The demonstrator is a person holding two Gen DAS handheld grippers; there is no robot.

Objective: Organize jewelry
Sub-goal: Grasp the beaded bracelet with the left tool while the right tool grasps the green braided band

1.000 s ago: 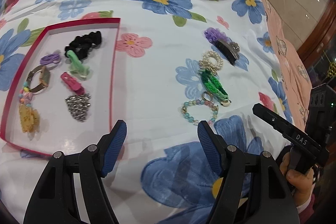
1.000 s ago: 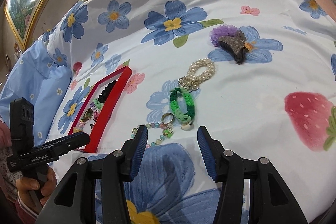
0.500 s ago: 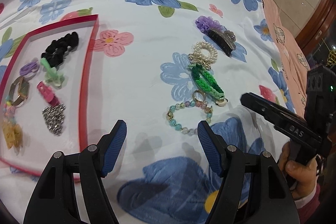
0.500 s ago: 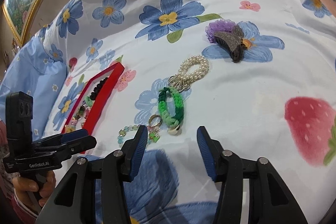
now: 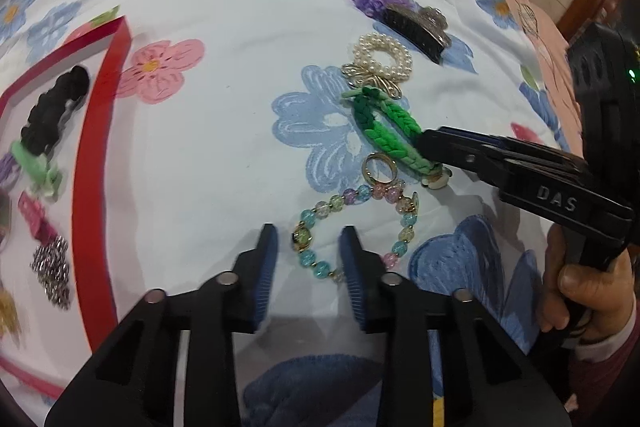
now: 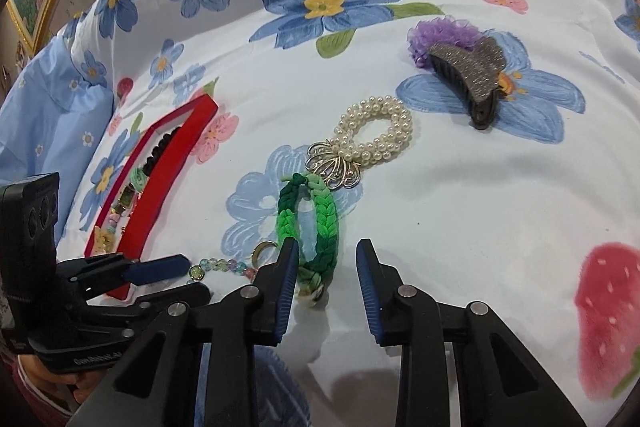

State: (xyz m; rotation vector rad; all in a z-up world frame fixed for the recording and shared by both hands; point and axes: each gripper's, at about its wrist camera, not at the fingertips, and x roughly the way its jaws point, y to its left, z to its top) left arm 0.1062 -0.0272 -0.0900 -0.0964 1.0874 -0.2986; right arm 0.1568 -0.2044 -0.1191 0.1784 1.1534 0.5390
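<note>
Both tongs gape apart mid-pickup: the left gripper (image 5: 308, 251) straddles the bead bracelet (image 5: 352, 227), the right gripper (image 6: 328, 267) the green braided band (image 6: 316, 223); next, pinch, then carry toward nine o'clock into the red tray (image 5: 92, 163).

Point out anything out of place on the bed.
Four pieces lie loose outside the red tray: the beaded bracelet, green braided band, pearl bracelet and glitter hair claw. Nothing looks damaged.

"DAS" on right hand-held gripper (image 5: 430, 147)
</note>
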